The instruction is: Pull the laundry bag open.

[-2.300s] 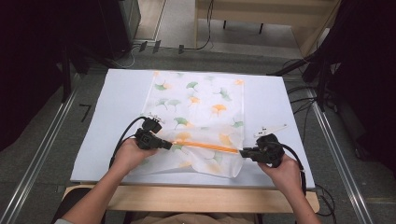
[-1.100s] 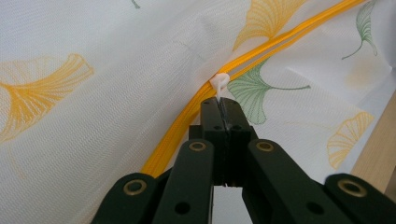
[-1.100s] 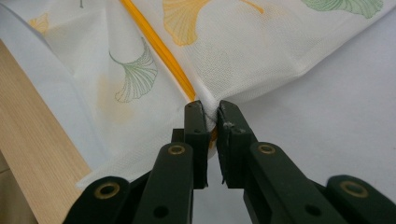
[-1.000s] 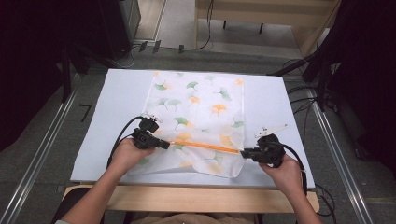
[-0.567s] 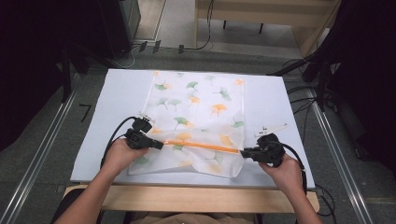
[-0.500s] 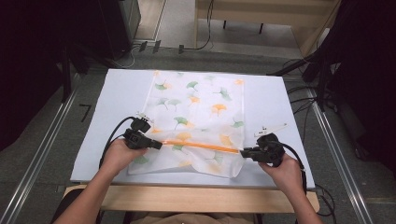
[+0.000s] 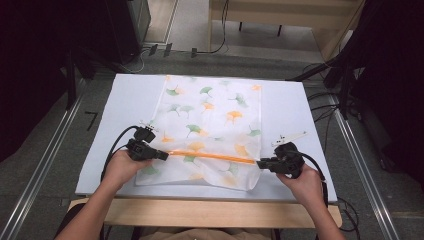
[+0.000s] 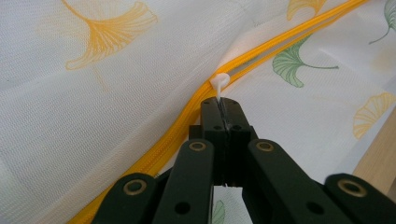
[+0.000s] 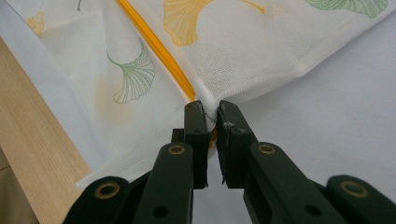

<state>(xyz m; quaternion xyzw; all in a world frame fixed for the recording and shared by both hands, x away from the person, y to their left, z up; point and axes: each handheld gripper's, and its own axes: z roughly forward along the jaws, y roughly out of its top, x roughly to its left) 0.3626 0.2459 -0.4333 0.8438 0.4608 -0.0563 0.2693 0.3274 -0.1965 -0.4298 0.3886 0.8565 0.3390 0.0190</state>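
Note:
A white mesh bag (image 7: 215, 115) printed with orange and green ginkgo leaves lies flat on the white table cover. An orange zipper (image 7: 210, 155) runs across its near part. My left gripper (image 7: 165, 156) is at the zipper's left end. In the left gripper view that gripper (image 8: 222, 105) is shut on the small white zipper pull (image 8: 218, 84). My right gripper (image 7: 259, 163) is at the zipper's right end. In the right gripper view that gripper (image 9: 211, 112) pinches the bag's edge (image 9: 261, 42) where the zipper (image 9: 159, 51) ends.
The white cover (image 7: 300, 115) lies on a wooden table whose front edge (image 7: 200, 212) shows below the bag. Metal rails (image 7: 45, 165) run along both sides. Cables (image 7: 325, 107) lie on the floor at the right, and dark equipment stands at the back.
My left gripper has slid to the left along the zipper with the pull in its jaws. The right gripper has stayed put on the bag's edge.

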